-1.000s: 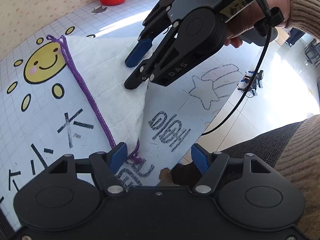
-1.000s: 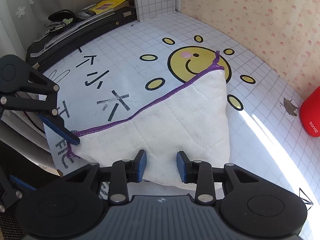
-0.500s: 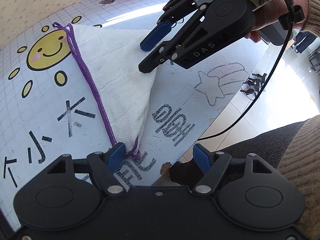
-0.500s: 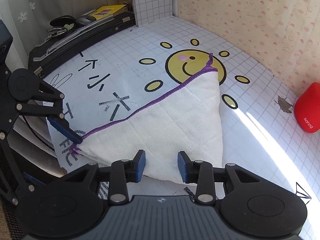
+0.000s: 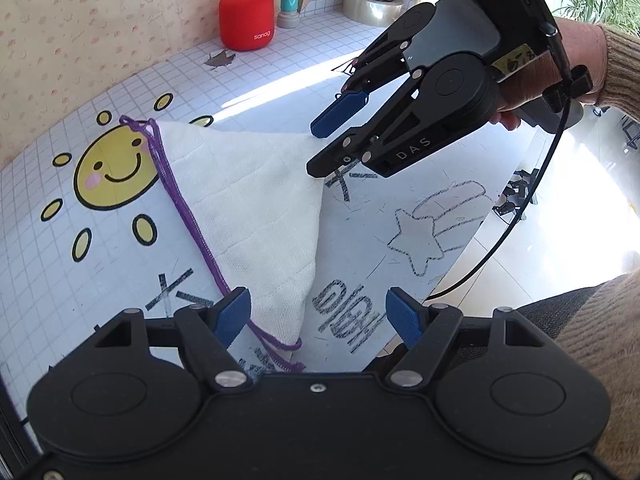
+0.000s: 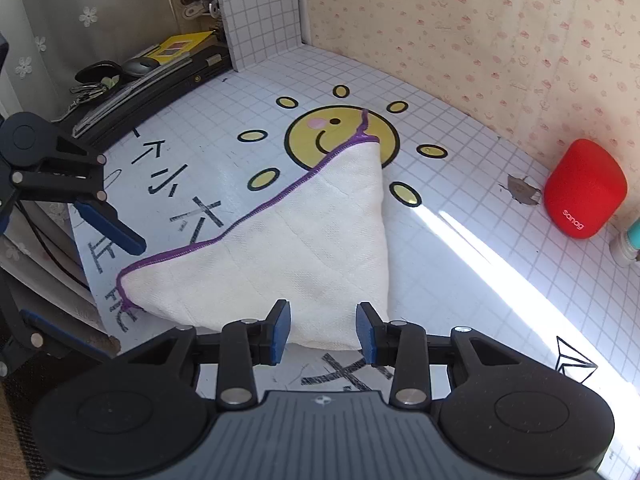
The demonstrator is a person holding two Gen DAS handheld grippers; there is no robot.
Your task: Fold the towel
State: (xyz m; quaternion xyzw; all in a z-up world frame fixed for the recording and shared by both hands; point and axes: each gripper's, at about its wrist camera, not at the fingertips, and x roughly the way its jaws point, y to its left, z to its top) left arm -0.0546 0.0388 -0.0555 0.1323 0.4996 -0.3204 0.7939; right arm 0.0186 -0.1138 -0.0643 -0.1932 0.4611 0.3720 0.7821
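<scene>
The white quilted towel [image 6: 288, 256] lies flat on the gridded table mat [image 6: 460, 280], folded into a triangle with a purple stitched hem [image 5: 188, 216] along one long edge. In the right wrist view its far tip points toward 12 o'clock and overlaps the printed smiling sun [image 6: 320, 136], while its other corners sit at about 8 o'clock and 6 o'clock, close to the cameras. A loose loop of purple thread trails from the near corner in the left wrist view

The right gripper [image 6: 323, 330] hovers over the towel's nearest corner – its blue-padded fingers [image 6: 280, 328] are spread apart and grasp nothing, with cloth showing in the gap between them. From the left wrist view the same gripper [image 5: 326, 148] comes in from 2 o'clock, held by a hand [image 5: 532, 80] in a knitted sleeve, its lower fingertip just at the towel's corner; whether it touches the cloth I cannot tell

The left gripper [image 5: 318, 316] is also released, fingers wide – the hem runs just beside its left pad [image 5: 232, 312], and the towel's near corner lies between the two

Farther out, a red speaker [image 6: 582, 188] stands at 3 o'clock against the patterned wall in the right wrist view, with a small teal-capped bottle [image 5: 289, 8] beside it
</scene>
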